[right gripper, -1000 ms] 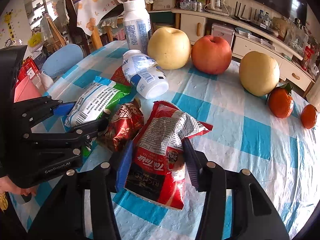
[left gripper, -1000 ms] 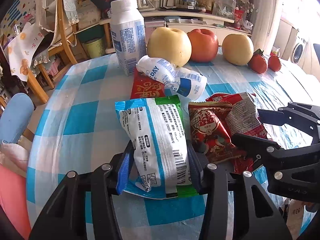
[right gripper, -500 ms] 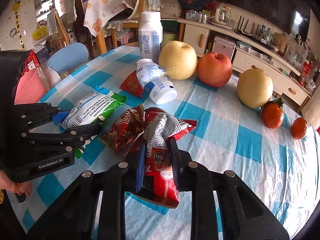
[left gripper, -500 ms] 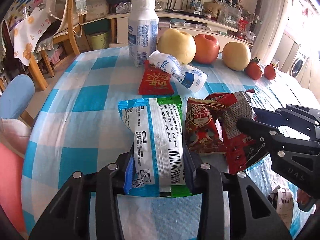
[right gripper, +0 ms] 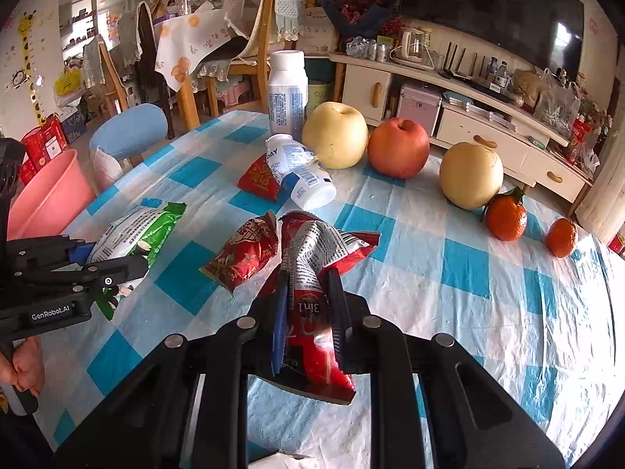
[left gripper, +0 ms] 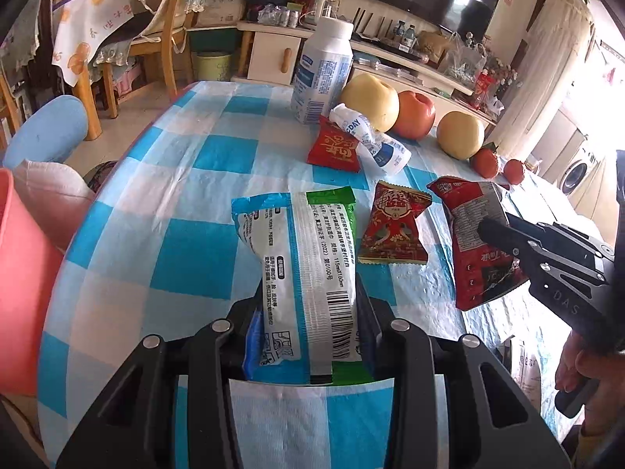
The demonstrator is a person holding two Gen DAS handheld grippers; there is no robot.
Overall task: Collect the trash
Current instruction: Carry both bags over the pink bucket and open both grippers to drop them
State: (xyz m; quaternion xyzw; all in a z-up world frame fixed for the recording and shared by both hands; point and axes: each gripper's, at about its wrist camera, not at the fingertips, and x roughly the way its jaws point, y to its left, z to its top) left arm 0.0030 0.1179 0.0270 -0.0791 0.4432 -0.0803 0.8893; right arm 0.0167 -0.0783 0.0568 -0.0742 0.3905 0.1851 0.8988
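My left gripper (left gripper: pixel 308 301) is shut on a white, blue and green snack packet (left gripper: pixel 300 242), gripping its near end; the packet is raised off the checked tablecloth (left gripper: pixel 187 179). My right gripper (right gripper: pixel 308 285) has a crumpled red packet (right gripper: pixel 312 242) between its pads, which press on it, and its jaws are closing. In the left wrist view that red packet (left gripper: pixel 472 242) hangs from the right gripper (left gripper: pixel 488 230). A small red wrapper (left gripper: pixel 392 230) lies between the two. Farther back lie another red packet (left gripper: pixel 334 146) and a crushed white bottle (left gripper: pixel 371 140).
An upright white bottle (left gripper: pixel 322 74), two pears (right gripper: pixel 336 140), an apple (right gripper: pixel 398 146) and two tangerines (right gripper: pixel 506 215) stand along the far side. A pink bin (right gripper: pixel 47 195) and a blue stool (right gripper: pixel 129 131) sit beside the table's left edge. A person's hand (right gripper: pixel 23 367) holds the left gripper.
The right gripper closed on the red packet and squeezed it narrow. Both grippers drew back and rose a little, taking their packets with them; the small red wrapper stayed on the cloth.
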